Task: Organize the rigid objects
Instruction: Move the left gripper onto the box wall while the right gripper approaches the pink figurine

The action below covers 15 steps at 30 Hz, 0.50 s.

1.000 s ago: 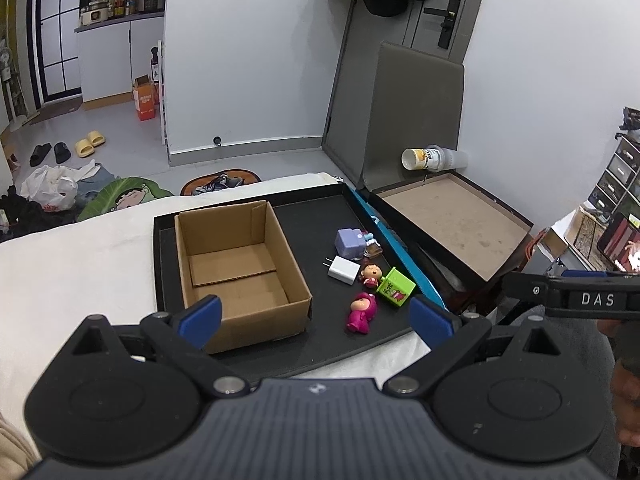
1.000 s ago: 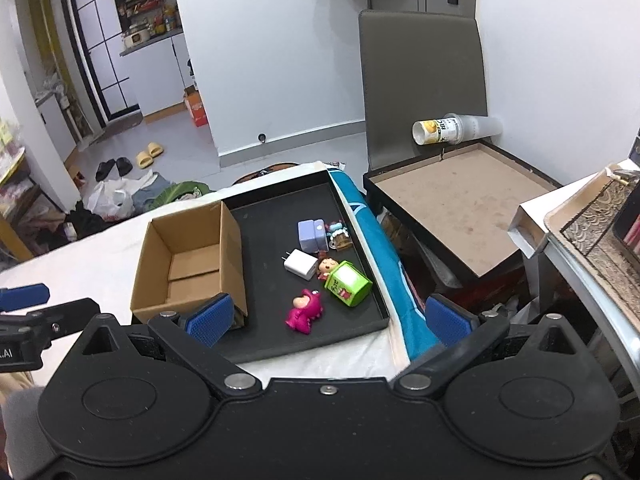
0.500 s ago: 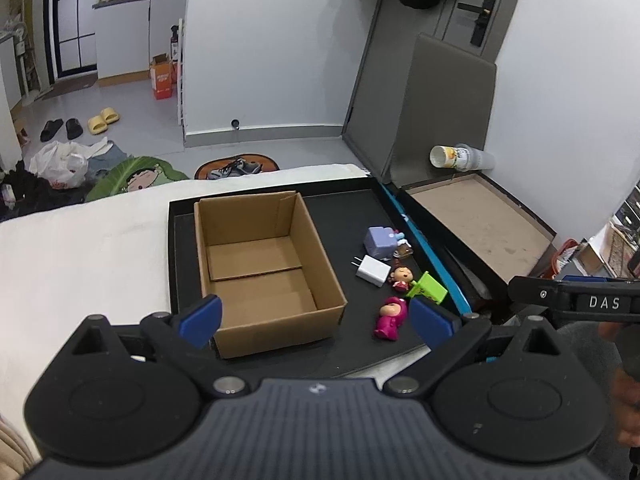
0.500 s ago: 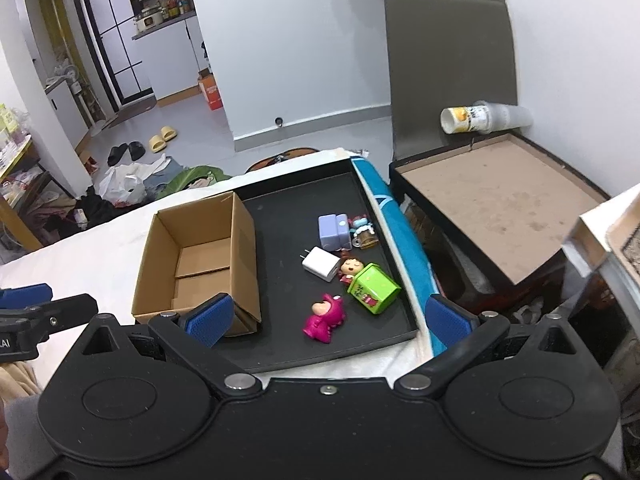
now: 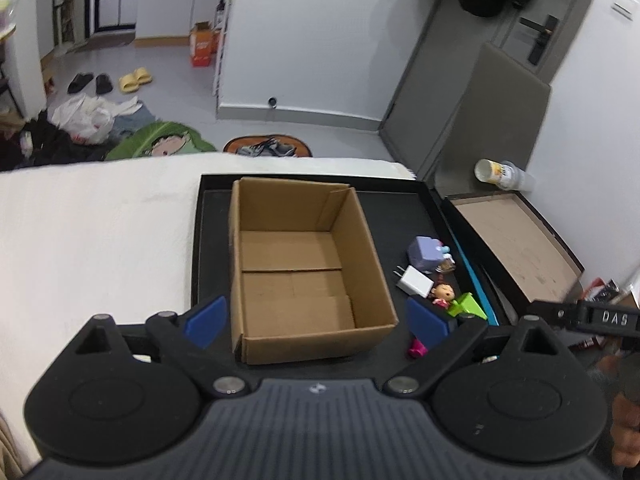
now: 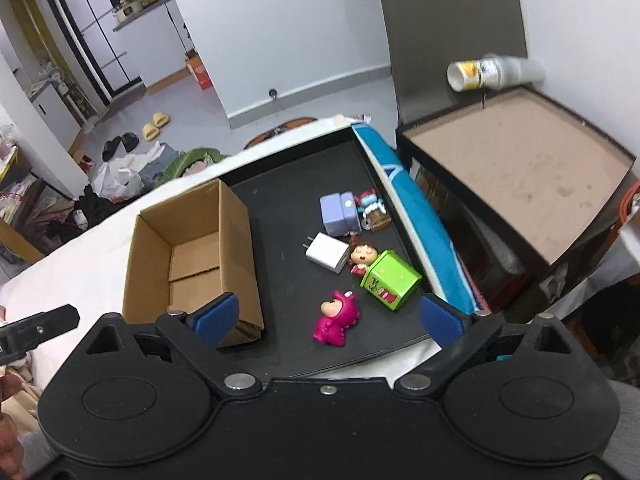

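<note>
An empty cardboard box [image 5: 304, 272] [image 6: 192, 260] stands on the left of a black tray [image 6: 288, 200] [image 5: 208, 240]. To its right lie a purple block [image 6: 338, 214], a small house figure [image 6: 372, 210], a white charger [image 6: 327, 252] [image 5: 414, 282], a doll head figure [image 6: 362, 257], a green cube [image 6: 390, 280] and a pink dinosaur toy [image 6: 336, 318]. My left gripper [image 5: 316, 318] is open and empty, above the box's near edge. My right gripper [image 6: 332, 318] is open and empty, above the pink toy.
The tray lies on a white cloth [image 5: 100, 224]. A blue strip [image 6: 412, 216] runs along the tray's right edge. A brown-topped black case [image 6: 516, 168] with paper cups [image 6: 492, 72] stands to the right. Shoes and bags lie on the floor behind.
Both grippers have moved forward and down toward the tray. The box now sits between the left fingers in view, and the toys look larger in the right view.
</note>
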{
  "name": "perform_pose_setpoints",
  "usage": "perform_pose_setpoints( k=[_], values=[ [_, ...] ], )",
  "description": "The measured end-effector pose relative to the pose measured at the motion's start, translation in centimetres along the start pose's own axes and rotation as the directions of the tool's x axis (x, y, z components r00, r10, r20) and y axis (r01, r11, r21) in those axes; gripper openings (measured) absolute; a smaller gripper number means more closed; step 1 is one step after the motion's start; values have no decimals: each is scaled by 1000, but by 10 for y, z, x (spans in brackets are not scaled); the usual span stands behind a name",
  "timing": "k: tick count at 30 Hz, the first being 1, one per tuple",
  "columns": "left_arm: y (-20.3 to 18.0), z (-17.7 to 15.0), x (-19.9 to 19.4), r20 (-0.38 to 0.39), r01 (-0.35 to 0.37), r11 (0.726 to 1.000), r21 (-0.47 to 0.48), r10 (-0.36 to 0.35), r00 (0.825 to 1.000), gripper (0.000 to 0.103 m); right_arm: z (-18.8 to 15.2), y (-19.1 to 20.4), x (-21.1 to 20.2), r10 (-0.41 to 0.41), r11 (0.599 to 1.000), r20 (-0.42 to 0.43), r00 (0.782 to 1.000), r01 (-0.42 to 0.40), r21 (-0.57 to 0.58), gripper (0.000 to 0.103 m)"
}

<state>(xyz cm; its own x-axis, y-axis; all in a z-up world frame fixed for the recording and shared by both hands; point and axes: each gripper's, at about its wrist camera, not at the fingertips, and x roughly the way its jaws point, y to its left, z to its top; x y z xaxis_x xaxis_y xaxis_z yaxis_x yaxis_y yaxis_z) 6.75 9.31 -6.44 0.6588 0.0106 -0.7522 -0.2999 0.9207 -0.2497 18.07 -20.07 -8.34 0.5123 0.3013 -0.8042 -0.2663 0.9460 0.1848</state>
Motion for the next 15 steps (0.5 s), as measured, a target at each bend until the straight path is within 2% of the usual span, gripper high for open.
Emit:
perform_pose_setpoints(
  k=[10,13,15],
  values=[
    [25,5,33,-34,-25,995,-99,22,999,91,4,-4,37,-16,999,-47,999,18,44,91],
    [31,5,44,-44,-33,993,-113,28,999,86,2,-4,50,-20,998,-62,998,24,54,87],
    [35,5,53,-55,-43,991,-127,36,998,79,2,-5,58,-22,998,-74,997,27,63,85]
  ],
)
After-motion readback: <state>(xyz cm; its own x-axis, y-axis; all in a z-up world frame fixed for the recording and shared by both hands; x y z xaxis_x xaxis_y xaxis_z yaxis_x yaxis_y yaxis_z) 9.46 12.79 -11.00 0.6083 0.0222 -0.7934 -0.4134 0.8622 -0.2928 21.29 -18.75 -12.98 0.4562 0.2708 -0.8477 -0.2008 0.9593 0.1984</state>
